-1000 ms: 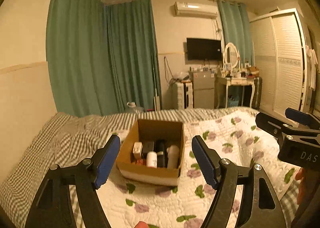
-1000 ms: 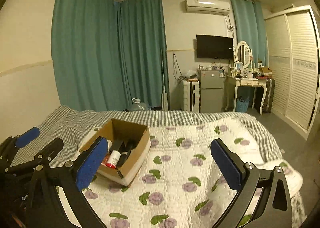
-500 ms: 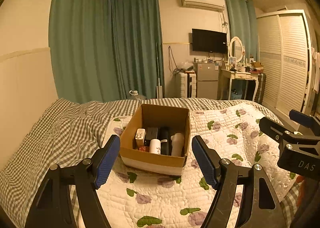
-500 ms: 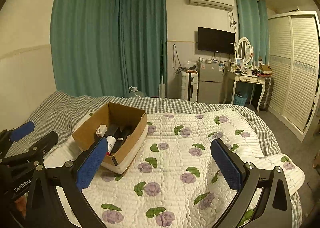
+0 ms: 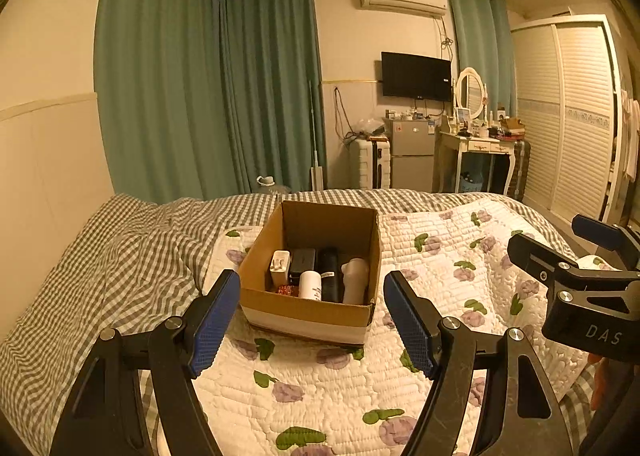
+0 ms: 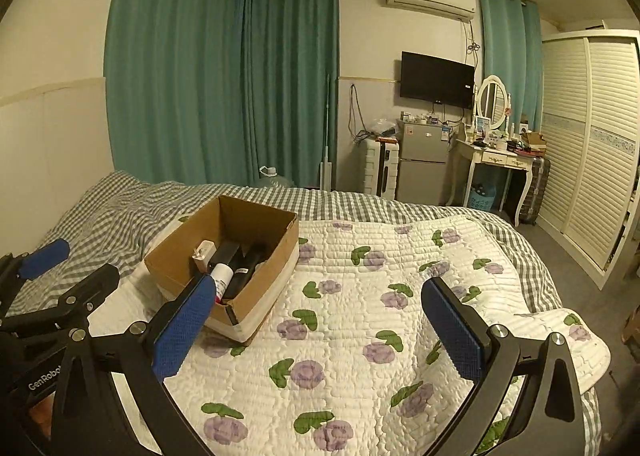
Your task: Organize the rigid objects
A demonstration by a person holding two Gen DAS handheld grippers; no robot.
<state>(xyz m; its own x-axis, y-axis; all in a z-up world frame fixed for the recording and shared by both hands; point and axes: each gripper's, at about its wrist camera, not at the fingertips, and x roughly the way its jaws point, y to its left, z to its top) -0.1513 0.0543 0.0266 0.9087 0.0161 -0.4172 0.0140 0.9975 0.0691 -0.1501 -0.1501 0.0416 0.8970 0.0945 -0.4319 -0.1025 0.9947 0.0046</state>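
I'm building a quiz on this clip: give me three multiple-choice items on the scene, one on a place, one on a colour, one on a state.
1. Where does the box sit?
A. on the floor
B. on the floral quilt
C. on the dressing table

2. What colour are the curtains?
A. green
B. red
C. white

3. How does the left gripper stand?
A. shut on a bottle
B. shut, empty
C. open, empty

Answers:
1. B, the quilt lies under the box and around its near sides.
2. A, green cloth hangs behind the bed.
3. C, its blue pads stand wide apart with nothing between them but the box farther off.
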